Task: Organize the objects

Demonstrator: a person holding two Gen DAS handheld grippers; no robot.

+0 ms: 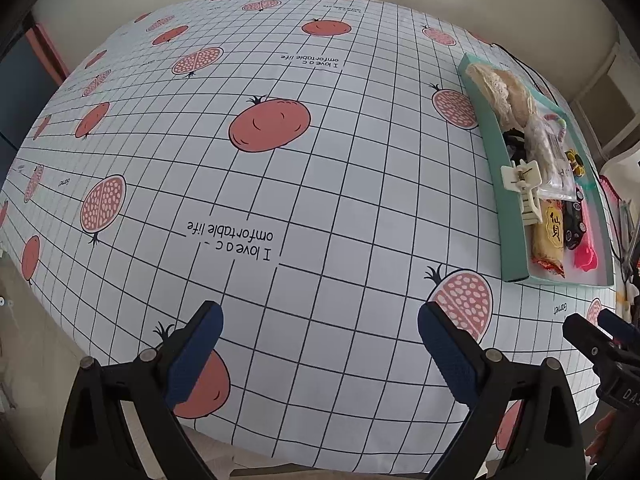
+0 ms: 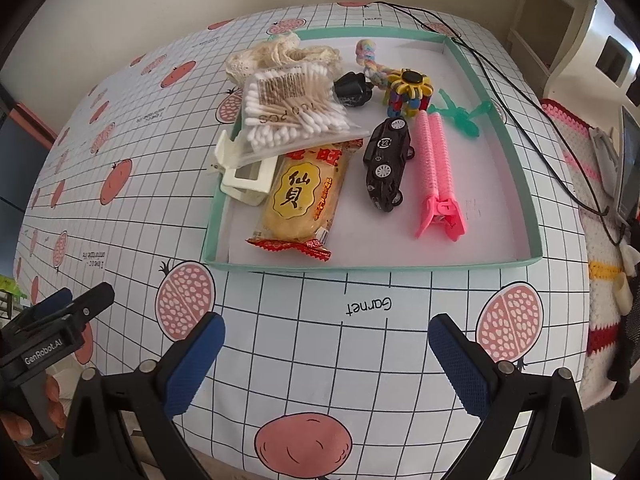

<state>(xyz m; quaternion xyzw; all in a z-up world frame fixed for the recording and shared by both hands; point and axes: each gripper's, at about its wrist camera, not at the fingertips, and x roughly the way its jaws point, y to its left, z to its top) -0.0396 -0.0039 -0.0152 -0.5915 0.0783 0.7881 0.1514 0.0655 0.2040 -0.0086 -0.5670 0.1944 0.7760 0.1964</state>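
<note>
A teal tray [image 2: 360, 267] lies on the checked pomegranate cloth ahead of my right gripper [image 2: 328, 330], which is open and empty above the cloth. In the tray lie a bag of cotton swabs [image 2: 292, 116], a yellow rice cracker packet [image 2: 300, 196], a black toy car [image 2: 386, 162], a pink hair clip [image 2: 436, 172], a green clip [image 2: 460, 114], a colourful fidget toy [image 2: 408, 90], a white claw clip [image 2: 244, 178] and cream lace [image 2: 276, 56]. My left gripper [image 1: 320, 322] is open and empty over bare cloth; the tray [image 1: 508, 208] sits far to its right.
The tablecloth [image 1: 280, 184] spreads wide to the left of the tray. A black cable [image 2: 516, 120] runs past the tray's right side. A crocheted striped cover [image 2: 592, 264] and other clutter lie at the far right. The table's near edge is just under both grippers.
</note>
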